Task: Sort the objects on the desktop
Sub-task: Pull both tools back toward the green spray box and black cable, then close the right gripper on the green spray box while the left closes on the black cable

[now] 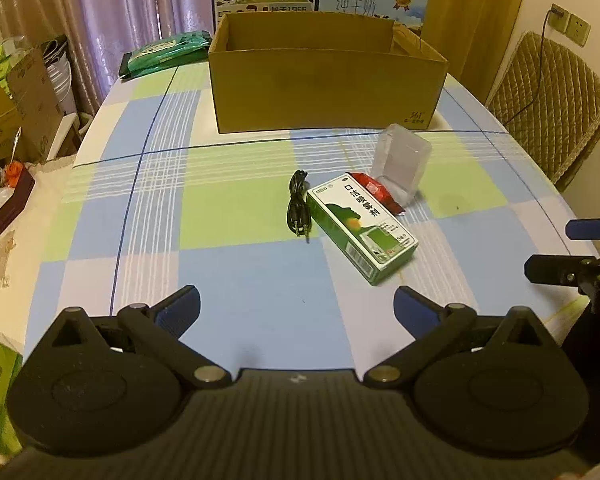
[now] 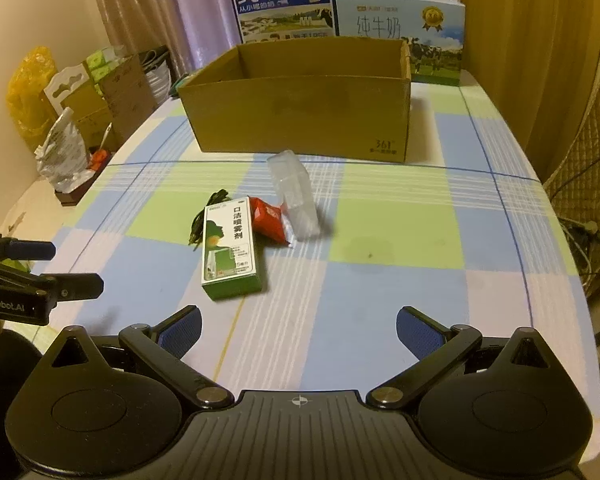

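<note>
A green and white spray box [image 1: 362, 229] [image 2: 231, 246] lies mid-table. A coiled black cable [image 1: 298, 209] [image 2: 208, 216] lies along its left side. A red packet [image 1: 378, 192] [image 2: 269, 219] and a clear plastic case [image 1: 401, 162] [image 2: 295, 196] sit just behind it on the right. An open cardboard box [image 1: 326, 80] [image 2: 300, 114] stands farther back. My left gripper [image 1: 296, 312] [image 2: 68, 266] hovers open over the near table, short of the items. My right gripper [image 2: 299, 330] [image 1: 556, 250] is open too, nothing between its fingers.
The table wears a blue, green and white checked cloth [image 1: 228, 216] [image 2: 400, 232]. Two milk cartons [image 2: 284, 4] [image 2: 412, 36] stand behind the cardboard box. A green pouch [image 1: 168, 50] lies back left. Boxes and bags [image 2: 88, 92] crowd the left; a quilted chair [image 1: 548, 100] stands right.
</note>
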Demonstrator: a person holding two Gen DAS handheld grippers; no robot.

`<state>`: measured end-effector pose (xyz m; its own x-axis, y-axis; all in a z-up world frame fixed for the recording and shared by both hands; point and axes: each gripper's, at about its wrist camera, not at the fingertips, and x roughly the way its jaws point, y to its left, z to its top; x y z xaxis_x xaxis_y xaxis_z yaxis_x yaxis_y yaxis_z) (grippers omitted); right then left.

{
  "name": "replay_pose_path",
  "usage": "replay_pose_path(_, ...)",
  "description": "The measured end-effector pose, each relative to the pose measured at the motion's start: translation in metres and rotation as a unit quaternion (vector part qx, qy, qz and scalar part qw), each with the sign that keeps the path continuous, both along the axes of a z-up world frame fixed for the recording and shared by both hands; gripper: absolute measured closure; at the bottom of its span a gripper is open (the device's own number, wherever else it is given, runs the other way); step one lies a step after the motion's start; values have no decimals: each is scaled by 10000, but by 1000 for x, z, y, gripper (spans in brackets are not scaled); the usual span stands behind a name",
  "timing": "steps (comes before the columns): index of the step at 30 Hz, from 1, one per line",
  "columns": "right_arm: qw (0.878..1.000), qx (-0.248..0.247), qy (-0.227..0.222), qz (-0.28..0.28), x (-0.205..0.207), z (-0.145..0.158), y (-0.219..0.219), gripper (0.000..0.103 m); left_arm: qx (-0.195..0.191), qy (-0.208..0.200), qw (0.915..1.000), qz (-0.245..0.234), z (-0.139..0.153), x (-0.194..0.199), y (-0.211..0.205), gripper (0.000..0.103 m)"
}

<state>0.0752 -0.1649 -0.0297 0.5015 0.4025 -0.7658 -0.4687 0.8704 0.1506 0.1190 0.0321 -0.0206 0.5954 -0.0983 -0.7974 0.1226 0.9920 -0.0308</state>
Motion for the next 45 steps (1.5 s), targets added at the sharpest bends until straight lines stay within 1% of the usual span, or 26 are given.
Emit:
replay_pose_path(3, 9999, -17, 8, 157, 4, -6, 10, 2, 52, 20, 10000, -79, -5, 9, 2, 2)
replay_pose_path(9, 9990, -45, -21, 453, 11, -20, 34, 3, 28, 97, 9998, -176, -17, 32, 12, 4)
replay_pose_path(15, 9975, -86, 5, 704, 24, -39, 59, 20, 189, 179, 9985, -486, -29, 55, 14, 7)
replay_pose_path(17, 9972, -109, 24, 744, 28, -45, 66, 27, 232, 212, 9977, -599, -34, 63, 12, 8)
replay_pose_path(20, 9965, -172, 75, 817, 35, -56, 76, 33, 285, 251, 9962, -780, -41, 74, 11, 11)
replay_pose_path(23, 9959, -181, 79, 886, 41, -62, 84, 34, 315, 242, 9955, -863, -47, 81, 14, 12)
replay_pose_path(29, 9945, -247, 118, 1010, 50, -74, 102, 34, 137, 237, 9961, -835, -54, 93, 25, 12)
replay_pose_path(31, 9943, -304, 84, 1023, 52, -77, 108, 34, 128, 253, 9956, -888, -57, 96, 28, 12)
replay_pose_path(33, 9944, -396, 33, 984, 55, -80, 113, 37, 114, 256, 9952, -939, -59, 98, 29, 12)
replay_pose_path(35, 9949, -448, 55, 902, 60, -84, 115, 49, 102, 234, 9947, -991, -61, 101, 30, 12)
replay_pose_path(40, 9957, -519, -77, 766, 63, -86, 117, 50, 11, 235, 9937, -1099, -69, 108, 31, 15)
replay_pose_path(45, 9967, -570, -129, 560, 72, -86, 112, 50, -55, 240, 9924, -1208, -76, 119, 25, 22)
